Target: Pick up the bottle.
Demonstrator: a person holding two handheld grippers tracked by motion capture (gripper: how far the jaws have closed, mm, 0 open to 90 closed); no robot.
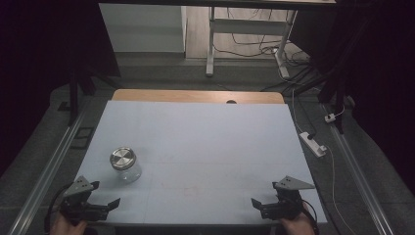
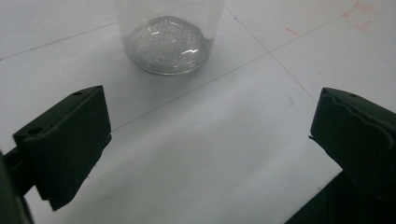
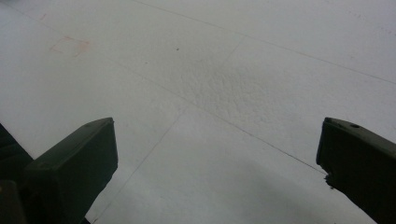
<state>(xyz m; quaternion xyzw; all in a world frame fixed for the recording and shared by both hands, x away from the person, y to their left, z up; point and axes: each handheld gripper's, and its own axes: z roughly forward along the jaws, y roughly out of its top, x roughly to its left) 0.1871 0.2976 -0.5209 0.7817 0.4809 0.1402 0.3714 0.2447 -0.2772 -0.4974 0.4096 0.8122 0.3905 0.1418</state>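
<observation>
A clear glass jar with a round silver metal lid stands upright on the white table at the front left. My left gripper rests at the table's front left corner, open and empty, a short way in front of the jar. In the left gripper view the jar's rounded glass base sits beyond the wide-apart jaws of that gripper. My right gripper sits at the front right corner, open with nothing between its jaws. The right gripper view looks past the gripper onto bare table.
A faint red square mark lies on the table near the front middle. Beyond the far wooden edge stand a white desk frame and floor cables. A power strip lies on the floor at the right.
</observation>
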